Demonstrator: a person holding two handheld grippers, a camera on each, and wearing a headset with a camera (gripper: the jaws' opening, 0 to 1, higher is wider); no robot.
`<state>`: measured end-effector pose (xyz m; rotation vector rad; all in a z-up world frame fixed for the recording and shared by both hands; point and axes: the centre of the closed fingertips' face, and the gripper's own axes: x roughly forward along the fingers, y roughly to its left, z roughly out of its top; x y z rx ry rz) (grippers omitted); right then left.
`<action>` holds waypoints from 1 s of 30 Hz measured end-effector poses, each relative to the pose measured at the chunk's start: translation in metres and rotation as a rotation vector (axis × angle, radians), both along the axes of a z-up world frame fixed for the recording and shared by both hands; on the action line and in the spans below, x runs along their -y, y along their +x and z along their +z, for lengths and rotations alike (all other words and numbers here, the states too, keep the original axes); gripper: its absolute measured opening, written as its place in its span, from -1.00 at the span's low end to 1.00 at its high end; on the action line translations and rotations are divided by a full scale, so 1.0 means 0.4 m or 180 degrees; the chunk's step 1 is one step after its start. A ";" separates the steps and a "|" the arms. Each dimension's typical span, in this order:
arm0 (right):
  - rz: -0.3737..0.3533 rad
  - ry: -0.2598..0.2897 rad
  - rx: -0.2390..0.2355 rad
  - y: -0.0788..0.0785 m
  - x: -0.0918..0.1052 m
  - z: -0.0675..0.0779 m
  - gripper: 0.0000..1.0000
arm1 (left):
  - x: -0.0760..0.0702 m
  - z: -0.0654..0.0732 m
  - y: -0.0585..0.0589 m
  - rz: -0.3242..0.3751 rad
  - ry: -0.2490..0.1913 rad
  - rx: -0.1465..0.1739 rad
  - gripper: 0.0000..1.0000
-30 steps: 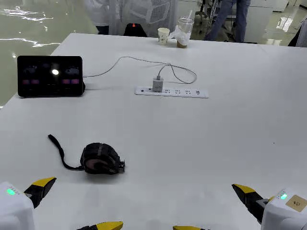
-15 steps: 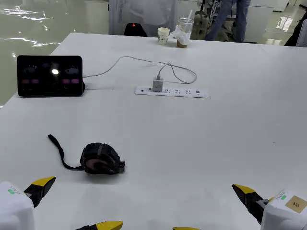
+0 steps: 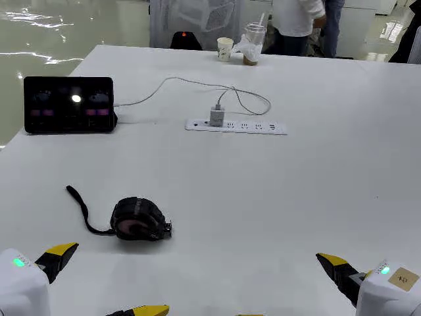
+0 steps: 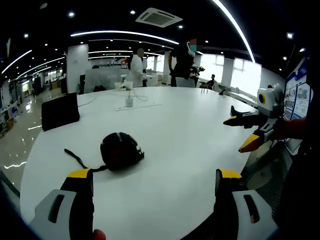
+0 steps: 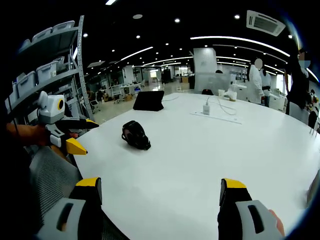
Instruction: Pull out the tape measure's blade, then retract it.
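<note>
- White surface [image 3: 283,191] carries a black tape measure [image 3: 138,219], which lies on its side in the near-left part. The blade tip sits right at the case's right end.
- A black strap [image 3: 80,207] trails from the case to the left and away from the person.
- The left hand-held gripper [image 4: 154,174] is at the near edge with its yellow-tipped jaws spread wide and nothing between them. The tape measure lies just ahead of it, untouched.
- The right hand-held gripper [image 5: 161,182] is at the near edge further right, also spread wide and holding nothing, well apart from the tape measure.
- Farther back, a dark tablet [image 3: 68,105] stands at the left. A cable [image 3: 164,82] runs from it to a charger [image 3: 216,117] plugged into a white power strip [image 3: 256,127].
- A paper cup [image 3: 224,49] and a clear plastic cup [image 3: 254,36] stand at the far edge.
</note>
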<state>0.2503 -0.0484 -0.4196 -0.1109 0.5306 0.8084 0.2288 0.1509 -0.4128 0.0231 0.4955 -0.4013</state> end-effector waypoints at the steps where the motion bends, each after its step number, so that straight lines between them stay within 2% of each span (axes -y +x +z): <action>1: 0.0012 -0.0001 -0.0001 0.001 -0.001 0.000 0.97 | 0.000 -0.001 0.001 -0.0001 0.0002 -0.0003 0.98; 9: 0.0095 -0.0028 -0.0006 0.020 -0.005 -0.005 0.98 | -0.005 -0.009 0.012 -0.0033 0.0032 -0.0039 0.98; 28: 0.0372 -0.0125 -0.0076 0.068 -0.027 -0.032 0.96 | -0.024 -0.018 0.078 -0.0117 0.0106 -0.0082 0.98; 30: 0.0440 -0.0181 -0.0054 0.072 -0.028 -0.037 0.95 | -0.023 -0.018 0.084 -0.0149 0.0112 -0.0083 0.98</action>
